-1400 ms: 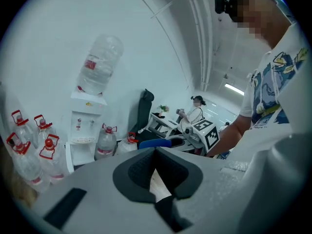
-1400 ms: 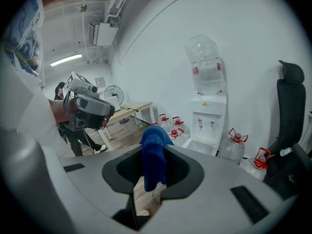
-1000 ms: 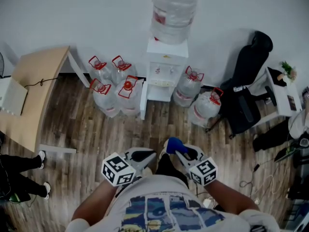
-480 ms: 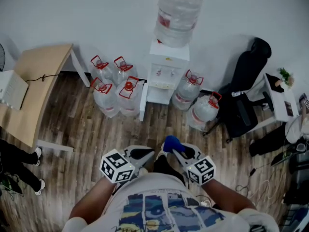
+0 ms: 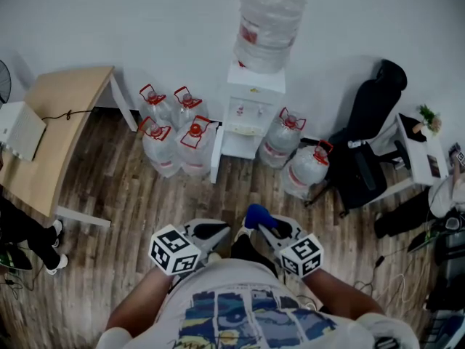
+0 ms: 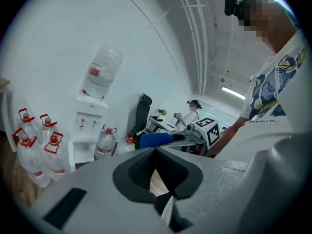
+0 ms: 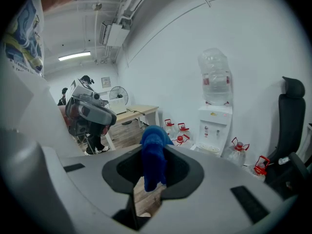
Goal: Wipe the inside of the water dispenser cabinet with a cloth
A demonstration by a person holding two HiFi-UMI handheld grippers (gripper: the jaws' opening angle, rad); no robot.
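A white water dispenser point(image 5: 251, 106) with a big clear bottle point(image 5: 267, 22) on top stands against the far wall; its lower cabinet door point(image 5: 216, 153) hangs open to the left. It also shows as the dispenser point(image 7: 213, 129) in the right gripper view and the dispenser point(image 6: 88, 126) in the left gripper view. My right gripper point(image 5: 256, 220) is shut on a blue cloth point(image 5: 259, 216), which bunches between the jaws as the cloth point(image 7: 153, 157). My left gripper point(image 5: 216, 230) is shut with nothing in it. Both are held close to my body, well short of the dispenser.
Several water jugs with red caps point(image 5: 174, 133) stand left of the dispenser, two more jugs point(image 5: 298, 158) to its right. A wooden desk point(image 5: 51, 133) is at the left, a black office chair point(image 5: 367, 144) at the right. A person's legs point(image 5: 25, 238) show at the left edge.
The view has shifted slightly, so the dispenser and jugs sit a little further right. Both grippers keep their place near my body, the cloth still held.
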